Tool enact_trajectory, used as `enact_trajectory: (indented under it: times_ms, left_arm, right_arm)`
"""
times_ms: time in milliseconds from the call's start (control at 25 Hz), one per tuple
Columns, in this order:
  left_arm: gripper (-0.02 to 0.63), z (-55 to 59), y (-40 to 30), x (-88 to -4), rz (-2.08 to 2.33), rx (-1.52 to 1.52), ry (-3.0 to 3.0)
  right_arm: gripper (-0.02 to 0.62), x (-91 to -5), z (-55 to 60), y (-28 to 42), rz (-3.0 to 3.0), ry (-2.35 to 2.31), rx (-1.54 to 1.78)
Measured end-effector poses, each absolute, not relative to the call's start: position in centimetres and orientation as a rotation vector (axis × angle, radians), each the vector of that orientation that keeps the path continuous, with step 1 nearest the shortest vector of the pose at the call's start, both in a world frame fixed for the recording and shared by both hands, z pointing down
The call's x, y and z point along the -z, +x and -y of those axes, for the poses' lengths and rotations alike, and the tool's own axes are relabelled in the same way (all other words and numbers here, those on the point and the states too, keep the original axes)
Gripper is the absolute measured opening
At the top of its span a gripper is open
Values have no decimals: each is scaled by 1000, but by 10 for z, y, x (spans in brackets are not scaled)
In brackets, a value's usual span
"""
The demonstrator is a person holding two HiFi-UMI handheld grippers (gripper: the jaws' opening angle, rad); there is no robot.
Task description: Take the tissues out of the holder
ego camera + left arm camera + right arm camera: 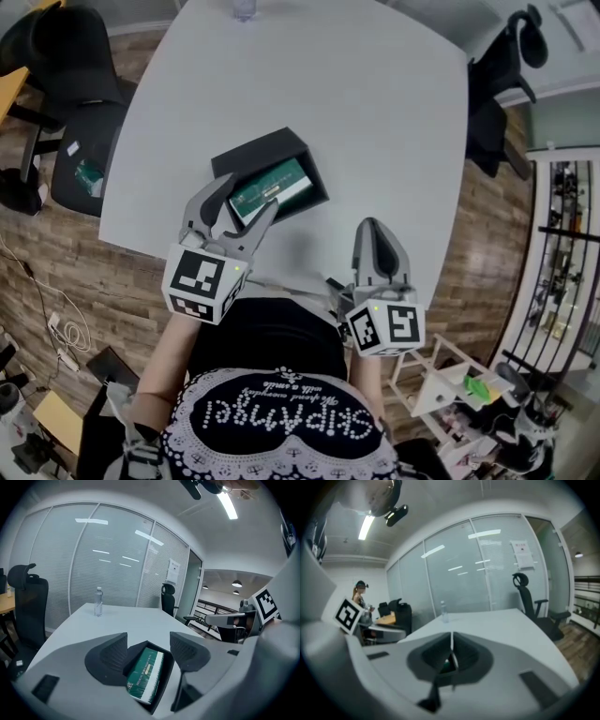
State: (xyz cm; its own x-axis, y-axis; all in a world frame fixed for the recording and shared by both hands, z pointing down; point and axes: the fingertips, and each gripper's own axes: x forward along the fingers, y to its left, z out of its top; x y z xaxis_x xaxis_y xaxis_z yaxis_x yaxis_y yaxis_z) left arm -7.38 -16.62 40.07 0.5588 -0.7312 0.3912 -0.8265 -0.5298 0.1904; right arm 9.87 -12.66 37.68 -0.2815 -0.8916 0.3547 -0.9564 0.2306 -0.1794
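Note:
A black open-topped holder (267, 153) sits on the white table (375, 112) near its front edge. Inside it a green tissue pack (274, 189) lies aslant. My left gripper (250, 192) is open, with its jaws spread just in front of the pack and above its near end. The left gripper view shows the pack (146, 674) and the holder wall (167, 679) through the gap of the left gripper (149, 644); the pads do not press on it. My right gripper (376, 227) is shut and empty at the table's front edge, to the right of the holder. In its own view the right gripper (451, 651) has both jaws together.
A clear water bottle (98, 602) stands at the table's far end. Black office chairs (80, 103) stand on the left and a second one (497, 94) on the right. A white cart (450, 384) is at the lower right. A person (360, 592) stands far off.

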Motion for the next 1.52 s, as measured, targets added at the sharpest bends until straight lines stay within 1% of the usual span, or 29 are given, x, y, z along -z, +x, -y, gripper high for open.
enact_trajectory:
  times_ms: [240,1080,1520]
  left_arm:
    - [310,170,-60,-412,1250,-431,2426]
    - [341,174,-34,-461,1181,-599,2382]
    - [356,170,-25,-491,1105,-789,2377]
  right_arm:
    - [35,-377,131,109,2313,1768,-550]
    - [35,-383,130,130,2282,1798,-582]
    - [35,-397,128,128,2293,1789,-643]
